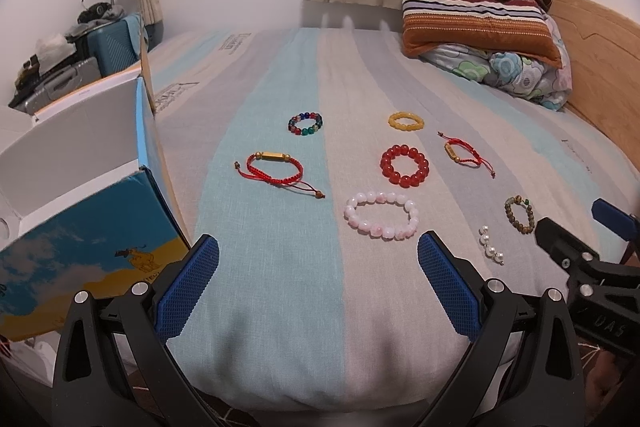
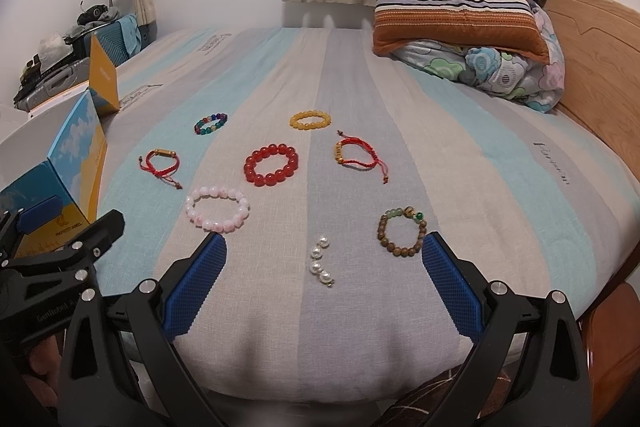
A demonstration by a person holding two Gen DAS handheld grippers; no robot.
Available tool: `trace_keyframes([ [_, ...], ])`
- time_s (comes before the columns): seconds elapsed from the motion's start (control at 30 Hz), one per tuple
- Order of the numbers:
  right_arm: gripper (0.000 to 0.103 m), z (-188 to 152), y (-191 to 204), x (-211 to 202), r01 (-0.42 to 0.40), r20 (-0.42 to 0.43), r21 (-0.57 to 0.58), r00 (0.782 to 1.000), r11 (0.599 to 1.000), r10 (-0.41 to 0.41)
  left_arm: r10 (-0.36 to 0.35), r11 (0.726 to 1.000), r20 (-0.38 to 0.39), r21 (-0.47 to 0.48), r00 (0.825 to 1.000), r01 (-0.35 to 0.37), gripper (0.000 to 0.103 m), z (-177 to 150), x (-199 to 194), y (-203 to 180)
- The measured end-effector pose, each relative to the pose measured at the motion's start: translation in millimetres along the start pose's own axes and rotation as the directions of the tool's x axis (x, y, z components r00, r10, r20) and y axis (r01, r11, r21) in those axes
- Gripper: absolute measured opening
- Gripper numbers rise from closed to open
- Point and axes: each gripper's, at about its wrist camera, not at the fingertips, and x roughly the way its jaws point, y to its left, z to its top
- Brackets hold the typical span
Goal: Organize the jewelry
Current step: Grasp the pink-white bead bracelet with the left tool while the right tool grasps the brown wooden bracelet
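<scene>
Glossy red bead bracelet (image 2: 272, 164) lies on matt woven cloth bedsheet (image 2: 360, 327).

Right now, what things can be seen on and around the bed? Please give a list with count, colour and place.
bead bracelets: six; multicolour, yellow, red, pink-white, brown with green, short white pearl piece; spread on the bed
cord bracelets: two, red with gold bar; left, right
box: one, open, blue and yellow; bed's left edge
bedsheet: one, striped blue, grey, beige
pillow: one, striped; far right
left gripper: blue fingers, open, empty
right gripper: blue fingers, open, empty
</scene>
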Motion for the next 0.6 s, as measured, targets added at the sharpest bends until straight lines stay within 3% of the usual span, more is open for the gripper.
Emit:
trace_keyframes([
  [0.27,0.094,10.7,-34.7,14.9,0.034,-0.023,0.021,0.999,0.999,-0.034,-0.018,0.999,-0.023,0.03,1.0,0.019,0.097,11.1,23.5,-11.1],
  [0.6,0.094,17.4,-81.4,70.9,0.07,-0.118,0.045,0.991,0.997,-0.064,-0.052,0.997,-0.094,0.048,0.994,0.057,0.097,19.3,81.6,-40.2],
])
